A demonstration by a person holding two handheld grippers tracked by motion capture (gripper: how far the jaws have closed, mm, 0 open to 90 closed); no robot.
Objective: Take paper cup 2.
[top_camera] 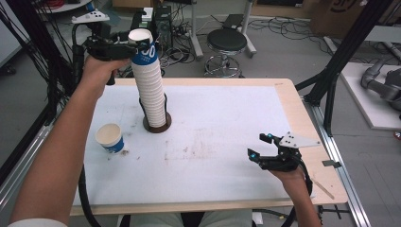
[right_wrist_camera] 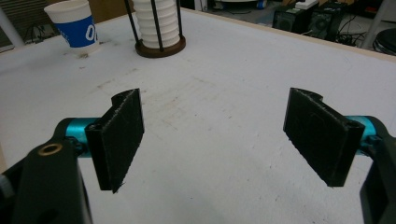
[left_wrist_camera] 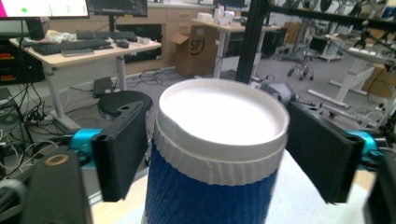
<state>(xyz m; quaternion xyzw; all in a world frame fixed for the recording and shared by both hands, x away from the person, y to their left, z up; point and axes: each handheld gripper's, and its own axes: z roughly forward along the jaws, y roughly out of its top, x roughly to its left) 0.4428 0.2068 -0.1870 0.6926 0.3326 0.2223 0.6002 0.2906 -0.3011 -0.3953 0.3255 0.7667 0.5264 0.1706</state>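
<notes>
Cup stack (right_wrist_camera: 156, 21) top cut off at 12 o'clock in right gripper view; top cup's (left_wrist_camera: 217, 154) base cut at 6 o'clock, pad contact unclear.

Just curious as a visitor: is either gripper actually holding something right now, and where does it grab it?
The left gripper clasps the top cup of the cup stack, just under its rim. The right gripper is open and holds nothing.

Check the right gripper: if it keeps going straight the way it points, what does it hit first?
Probably nothing soon. The right gripper, jaws open, points low across bare white table. Farther along, toward the left of its line, stand the cup holder and a single cup; depth is unclear.
</notes>
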